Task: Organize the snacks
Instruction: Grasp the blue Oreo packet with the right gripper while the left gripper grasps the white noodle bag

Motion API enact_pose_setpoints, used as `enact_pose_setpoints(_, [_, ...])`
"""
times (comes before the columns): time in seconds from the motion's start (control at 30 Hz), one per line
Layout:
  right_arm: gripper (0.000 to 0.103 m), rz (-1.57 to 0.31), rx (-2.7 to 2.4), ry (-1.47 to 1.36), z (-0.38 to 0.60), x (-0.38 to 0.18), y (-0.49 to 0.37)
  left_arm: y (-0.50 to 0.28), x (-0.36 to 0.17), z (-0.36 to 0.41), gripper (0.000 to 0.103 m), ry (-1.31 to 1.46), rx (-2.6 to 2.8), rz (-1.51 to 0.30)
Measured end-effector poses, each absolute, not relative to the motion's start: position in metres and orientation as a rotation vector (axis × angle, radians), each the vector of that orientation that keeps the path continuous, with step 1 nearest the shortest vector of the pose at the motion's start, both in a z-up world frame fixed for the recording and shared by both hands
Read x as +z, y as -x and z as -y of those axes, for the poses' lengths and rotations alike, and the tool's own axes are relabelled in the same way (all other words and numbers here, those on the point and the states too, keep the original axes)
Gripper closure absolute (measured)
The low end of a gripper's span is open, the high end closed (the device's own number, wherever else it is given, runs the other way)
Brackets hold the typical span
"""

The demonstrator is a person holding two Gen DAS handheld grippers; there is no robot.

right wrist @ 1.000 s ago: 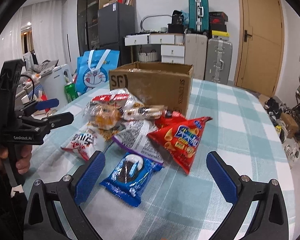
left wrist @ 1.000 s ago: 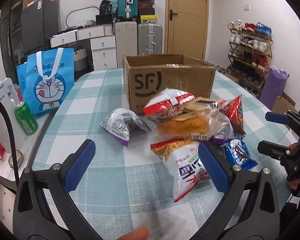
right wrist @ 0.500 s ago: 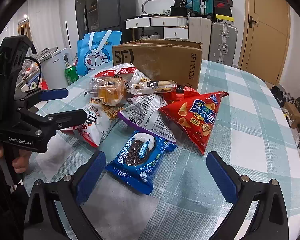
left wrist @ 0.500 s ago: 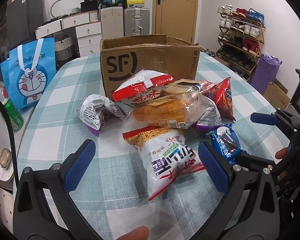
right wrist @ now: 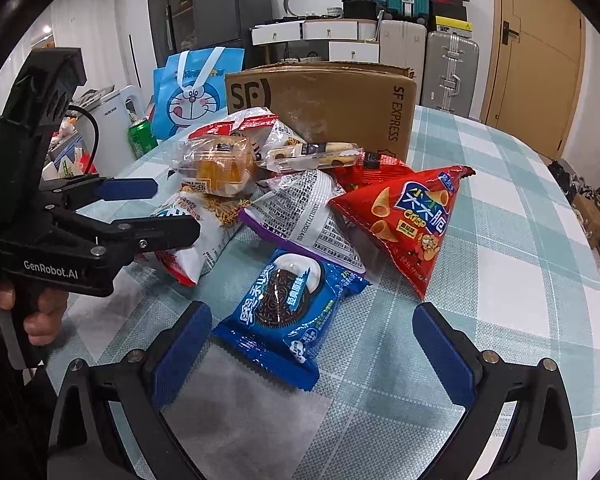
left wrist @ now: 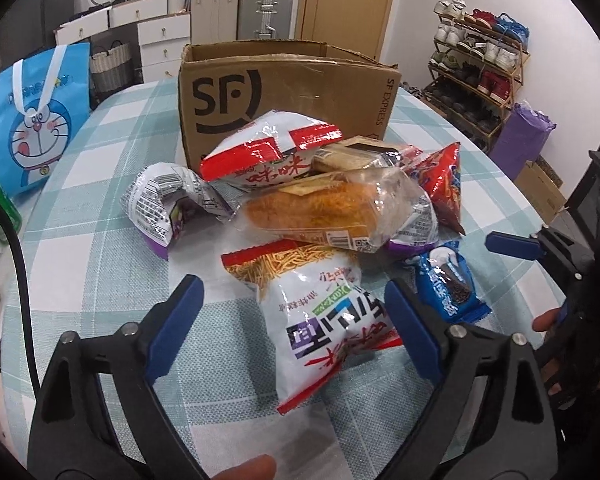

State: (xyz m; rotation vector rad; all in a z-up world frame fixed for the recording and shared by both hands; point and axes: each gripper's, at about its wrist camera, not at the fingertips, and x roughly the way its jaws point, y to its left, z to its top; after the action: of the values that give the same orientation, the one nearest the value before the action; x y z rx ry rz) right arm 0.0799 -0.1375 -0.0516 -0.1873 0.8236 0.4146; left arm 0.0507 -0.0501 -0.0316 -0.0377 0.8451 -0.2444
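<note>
Left tongs point(left wrist: 294, 316) closing around a crinkly white noodle-snack bag point(left wrist: 324, 312); right tongs point(right wrist: 312, 344) apart.

Setting: we take this for a lived-in home. We note a dining table point(right wrist: 500, 216) under a checked cloth, a shoe rack point(left wrist: 476, 76), stacked suitcases point(right wrist: 448, 64), white drawers point(right wrist: 320, 40), a wooden door point(right wrist: 536, 48), and what may be a fridge point(right wrist: 220, 12).

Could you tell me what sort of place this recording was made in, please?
Most likely a room in someone's home: a table with a checked cloth, a shoe rack by the wall, and suitcases beside a wooden door.
</note>
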Motion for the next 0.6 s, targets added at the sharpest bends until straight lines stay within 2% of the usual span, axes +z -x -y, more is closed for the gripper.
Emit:
enact_pose_setpoints(0.1, [0.000, -0.832, 0.425, 0.190, 0.135, -0.052, -0.083, -0.051, -0.032, 0.049, 0.019, 0.051, -0.266, -0.852])
enact_pose_setpoints(0.23, [0.001, -0.860, 0.425, 0.193, 0.130, -0.056, -0.089, -0.053, -0.035, 0.045, 0.032, 0.116, -0.313, -0.887])
enact_pose_setpoints(0.33, [0.007, -0.879, 0.426, 0.189, 0.129, -0.058, -0.093, -0.051, -0.037, 0.046, 0.040, 0.140, -0.341, -0.901])
enact_pose_setpoints(0.43, [0.014, -0.899, 0.421, 0.182, 0.129, -0.061, -0.096, -0.050, -0.036, 0.048, 0.044, 0.135, -0.345, -0.897])
enact_pose_setpoints(0.6, [0.019, -0.904, 0.441, 0.187, 0.123, -0.062, -0.097, -0.047, -0.035, 0.049, 0.049, 0.120, -0.354, -0.891])
